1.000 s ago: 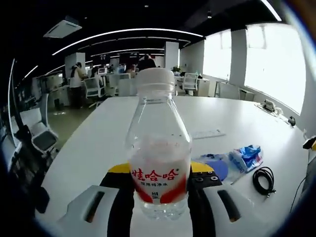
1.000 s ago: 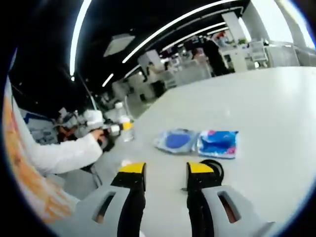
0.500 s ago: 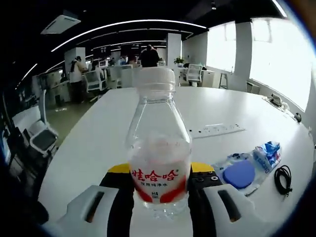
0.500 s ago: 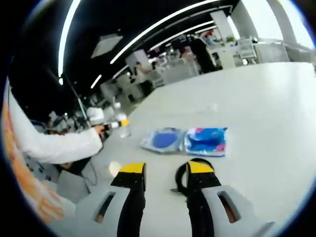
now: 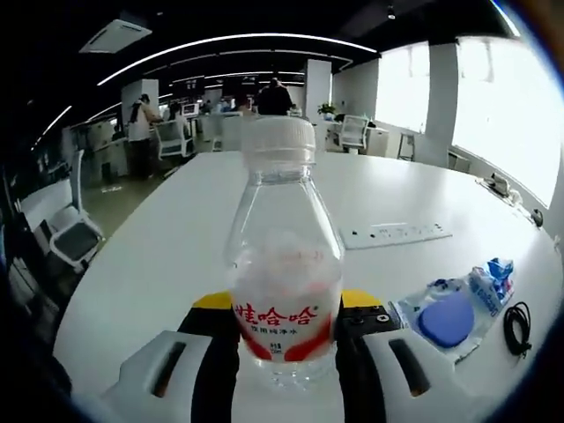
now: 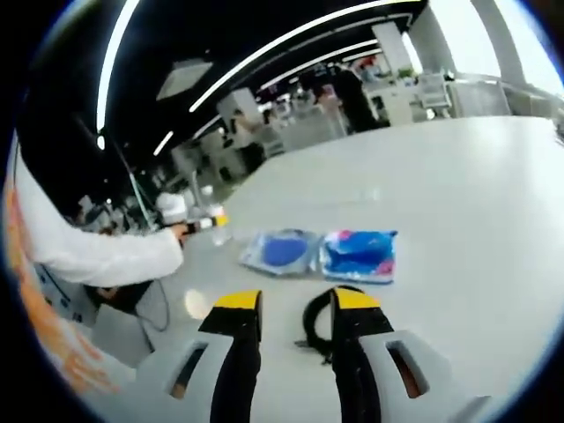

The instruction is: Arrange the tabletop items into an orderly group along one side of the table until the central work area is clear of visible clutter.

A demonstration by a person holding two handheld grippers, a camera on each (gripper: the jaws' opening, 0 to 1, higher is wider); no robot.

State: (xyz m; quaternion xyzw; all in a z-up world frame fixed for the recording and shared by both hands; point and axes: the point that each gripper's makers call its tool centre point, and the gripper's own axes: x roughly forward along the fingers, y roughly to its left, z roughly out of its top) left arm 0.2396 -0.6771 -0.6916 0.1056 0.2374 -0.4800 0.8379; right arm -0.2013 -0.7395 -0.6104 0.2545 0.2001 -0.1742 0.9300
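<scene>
Two jaws of the left gripper point(image 5: 282, 313) clench an upright clear plastic water bottle with a red label point(image 5: 284, 273) over the white table point(image 5: 159, 256). Right gripper point(image 6: 294, 301) hangs released above a coiled black cable point(image 6: 315, 319), near the blue packets point(image 6: 322, 252).

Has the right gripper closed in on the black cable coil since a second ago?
Yes. In the right gripper view the right gripper now has the black cable coil between its tips, nearer the blue packets than before.

Your clear water bottle point(image 5: 284, 273), white cap, red-and-white label, stands upright at frame center between the fingers point(image 5: 218, 352). At lower right, on the counter point(image 5: 176, 256), lie a blue-disc packet point(image 5: 445, 315), a blue wrapper point(image 5: 492, 282) and a coiled black cable point(image 5: 516, 324).
</scene>
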